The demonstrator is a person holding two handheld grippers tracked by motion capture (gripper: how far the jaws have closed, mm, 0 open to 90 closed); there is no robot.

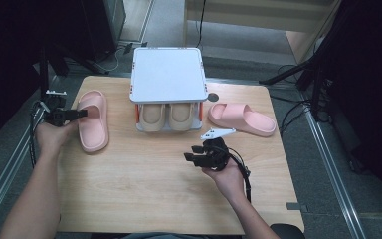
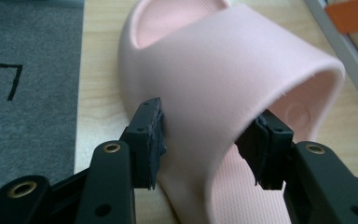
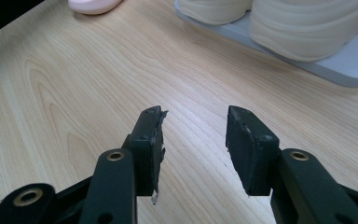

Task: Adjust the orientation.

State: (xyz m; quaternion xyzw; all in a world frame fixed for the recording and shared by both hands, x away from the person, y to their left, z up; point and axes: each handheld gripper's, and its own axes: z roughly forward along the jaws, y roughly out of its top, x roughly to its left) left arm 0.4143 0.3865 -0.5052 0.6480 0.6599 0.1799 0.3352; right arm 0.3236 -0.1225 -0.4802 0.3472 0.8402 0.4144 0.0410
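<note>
A pink foam slide sandal (image 1: 93,121) lies flat near the left edge of the pale wooden bench (image 1: 144,194), its broad strap sitting between the black fingers (image 2: 150,140) of the left gripper (image 1: 82,113). In the left gripper view the fingers stand wide on either side of the strap, right up against it; whether the pads press on the foam cannot be told. The person's left hand (image 1: 54,133) holds that gripper level at the sandal's outer side. Just beside the sandal, at the bench's middle rear, a small grey two-tier shoe rack (image 1: 167,74) carries a pair of cream foam slides (image 1: 166,117) on its lower shelf under a flat grey top. A second pink foam slide sandal (image 1: 241,118) lies to the right of the rack, well apart from the first. In front of the rack the right gripper (image 1: 195,153) hovers above bare wood in the person's right hand (image 1: 227,175), its fingers spread wide with nothing between them.
</note>
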